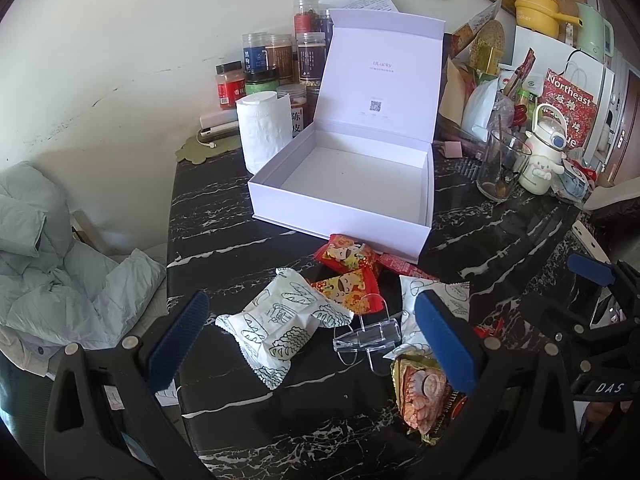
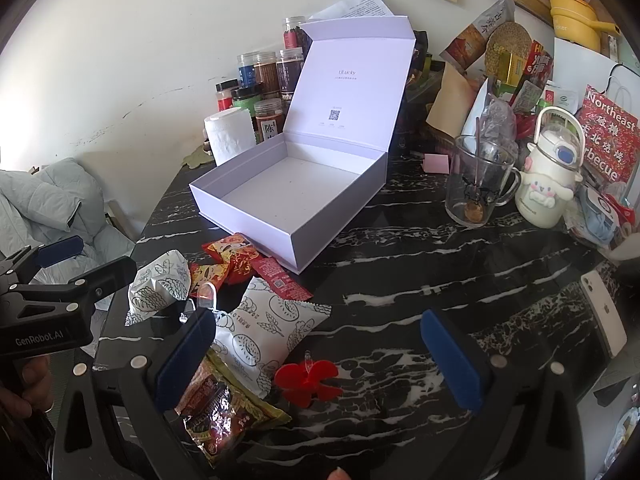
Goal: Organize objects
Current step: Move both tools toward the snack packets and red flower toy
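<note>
Both grippers wide open, nothing btwn the jaws, both tilted down over the black marble table (image 1: 248,432).

Left gripper (image 1: 312,344) hovers above the snack pile. Btwn its blue pads: a white snack pack (image 1: 280,328) w/ line drawings at approx 11 o'clock from center, and a clear plastic stand (image 1: 366,334) at approx 1 o'clock. Red candy wrappers (image 1: 348,268) lie at 12 o'clock, just in front of the box. Gold/red snack bag (image 1: 420,396) sits by the right pad.

Right gripper (image 2: 320,360) is over a red plastic flower piece (image 2: 308,380); a 2nd white snack pack (image 2: 264,328) at 10 o'clock, a foil bag (image 2: 224,412) at 8 o'clock by its left pad.

White box (image 1: 344,196), lid up, inside bare, at 12 o'clock behind the pile. Paper roll (image 1: 264,128) at its 10 o'clock; glass mug (image 2: 476,180) and white bottle (image 2: 548,184) at 2 o'clock. Phone (image 2: 604,312) at 3 o'clock in the right view.
</note>
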Available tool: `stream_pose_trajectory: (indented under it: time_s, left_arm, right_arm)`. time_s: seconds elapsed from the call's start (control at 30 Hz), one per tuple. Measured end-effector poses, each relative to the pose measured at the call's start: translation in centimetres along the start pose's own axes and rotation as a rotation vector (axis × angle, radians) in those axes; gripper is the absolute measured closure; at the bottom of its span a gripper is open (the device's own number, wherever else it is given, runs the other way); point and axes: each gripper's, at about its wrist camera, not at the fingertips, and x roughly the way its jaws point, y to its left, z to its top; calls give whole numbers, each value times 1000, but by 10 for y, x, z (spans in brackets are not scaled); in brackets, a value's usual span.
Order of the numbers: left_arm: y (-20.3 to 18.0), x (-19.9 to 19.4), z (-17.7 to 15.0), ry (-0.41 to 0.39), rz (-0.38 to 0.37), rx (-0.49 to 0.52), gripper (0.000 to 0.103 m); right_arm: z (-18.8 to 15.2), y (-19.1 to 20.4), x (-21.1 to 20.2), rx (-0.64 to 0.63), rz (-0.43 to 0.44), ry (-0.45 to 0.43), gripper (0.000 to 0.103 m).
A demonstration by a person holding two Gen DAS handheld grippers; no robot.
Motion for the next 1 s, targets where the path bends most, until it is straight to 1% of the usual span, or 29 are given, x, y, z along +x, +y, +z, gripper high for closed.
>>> stream_pose_trajectory:
  time_s: [1.0]
  left_arm:
    - [2,0,1,7,1,0,0]
  right_arm:
    - [0,0,2,3,0,3,0]
